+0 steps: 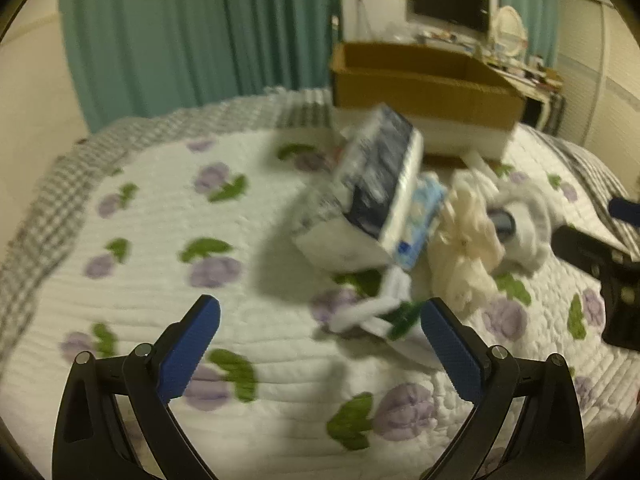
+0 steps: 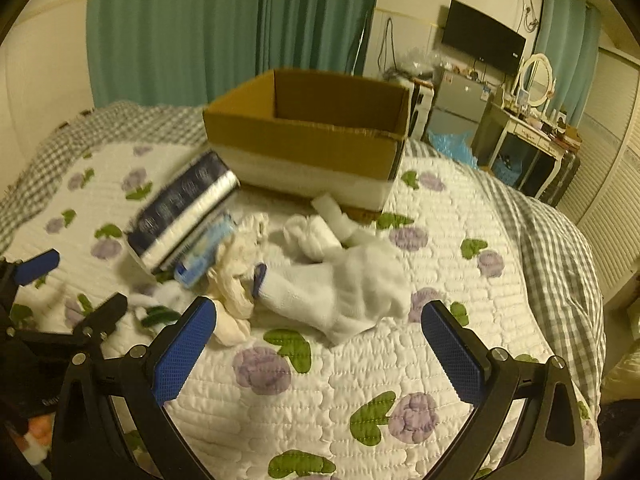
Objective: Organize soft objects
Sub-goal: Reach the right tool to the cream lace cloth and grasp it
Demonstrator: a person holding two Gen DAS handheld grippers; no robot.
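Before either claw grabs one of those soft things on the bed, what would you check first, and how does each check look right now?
1. Left claw open and empty: ok.
2. Right claw open and empty: ok.
3. Cardboard box open on top: ok.
4. Room inside the box: cannot tell, its floor is hidden.
5. White sock free of other items: not ok, it touches the cream cloth.
6. Sharp view of tissue pack: not ok, blurred.

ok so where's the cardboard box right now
The open brown cardboard box sits on the floral quilt at the far side of the bed, centre in the right wrist view, just behind the dark-and-white tissue pack and white socks.
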